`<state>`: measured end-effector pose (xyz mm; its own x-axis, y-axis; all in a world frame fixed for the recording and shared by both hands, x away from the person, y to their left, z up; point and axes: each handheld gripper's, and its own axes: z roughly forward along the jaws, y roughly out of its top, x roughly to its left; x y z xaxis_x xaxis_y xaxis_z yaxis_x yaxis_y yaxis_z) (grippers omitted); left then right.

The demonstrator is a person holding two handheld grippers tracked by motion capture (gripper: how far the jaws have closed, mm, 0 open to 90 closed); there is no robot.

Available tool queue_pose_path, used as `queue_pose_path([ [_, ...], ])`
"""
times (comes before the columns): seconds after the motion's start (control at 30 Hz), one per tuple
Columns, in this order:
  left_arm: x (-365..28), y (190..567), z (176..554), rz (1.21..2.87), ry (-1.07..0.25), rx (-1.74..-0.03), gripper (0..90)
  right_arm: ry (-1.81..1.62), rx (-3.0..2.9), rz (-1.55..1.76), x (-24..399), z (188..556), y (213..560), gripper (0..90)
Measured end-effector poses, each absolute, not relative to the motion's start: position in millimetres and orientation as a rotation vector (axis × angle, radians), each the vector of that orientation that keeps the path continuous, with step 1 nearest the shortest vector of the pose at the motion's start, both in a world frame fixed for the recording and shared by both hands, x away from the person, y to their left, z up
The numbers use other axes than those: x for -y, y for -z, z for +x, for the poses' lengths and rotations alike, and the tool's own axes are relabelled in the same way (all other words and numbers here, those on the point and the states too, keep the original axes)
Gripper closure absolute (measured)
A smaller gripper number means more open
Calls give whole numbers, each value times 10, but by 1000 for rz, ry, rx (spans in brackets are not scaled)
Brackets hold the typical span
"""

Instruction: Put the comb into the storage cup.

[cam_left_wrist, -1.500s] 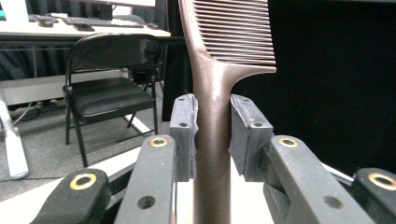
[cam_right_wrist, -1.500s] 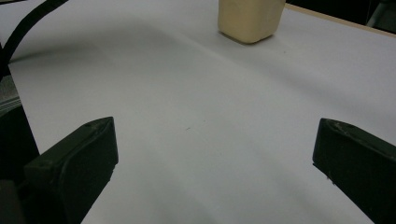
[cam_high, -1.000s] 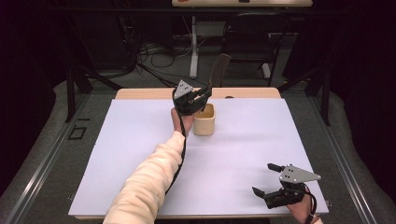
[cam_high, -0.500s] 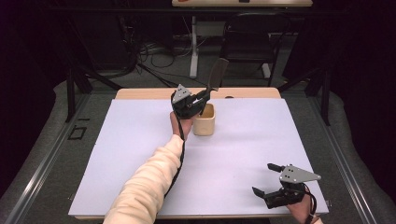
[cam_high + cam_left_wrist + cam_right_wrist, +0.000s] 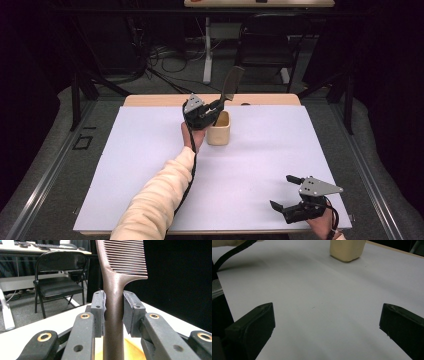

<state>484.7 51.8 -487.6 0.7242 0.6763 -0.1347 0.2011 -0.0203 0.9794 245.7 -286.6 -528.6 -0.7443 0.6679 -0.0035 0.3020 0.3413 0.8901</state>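
A dark brown comb (image 5: 232, 81) stands nearly upright, teeth end up, and my left gripper (image 5: 218, 104) is shut on its handle. In the left gripper view both pads press the handle of the comb (image 5: 113, 277), and the handle's lower end hangs over the mouth of a cream cup (image 5: 131, 350). The cup (image 5: 219, 130) stands at the back middle of the white sheet (image 5: 150, 165). Near the front right corner my right gripper (image 5: 281, 191) rests open, with only bare sheet between its fingers. The same cup (image 5: 347, 248) stands far ahead of it.
The white sheet covers a wooden table whose far edge (image 5: 150, 100) shows bare. A black folding chair (image 5: 270, 45) and table legs stand on the floor behind. The left gripper's cable (image 5: 232, 252) crosses the sheet along the sleeve.
The left gripper has sunk a little with the comb, bringing the handle's end closer to the cup. The right gripper has stayed where it was.
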Motion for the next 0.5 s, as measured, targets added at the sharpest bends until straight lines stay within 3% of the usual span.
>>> queue_pose_path([
  [0.5,-522,4918,4851,1604,-424,-726,724,-1369,-2246,851,2858,2458,5292,0],
])
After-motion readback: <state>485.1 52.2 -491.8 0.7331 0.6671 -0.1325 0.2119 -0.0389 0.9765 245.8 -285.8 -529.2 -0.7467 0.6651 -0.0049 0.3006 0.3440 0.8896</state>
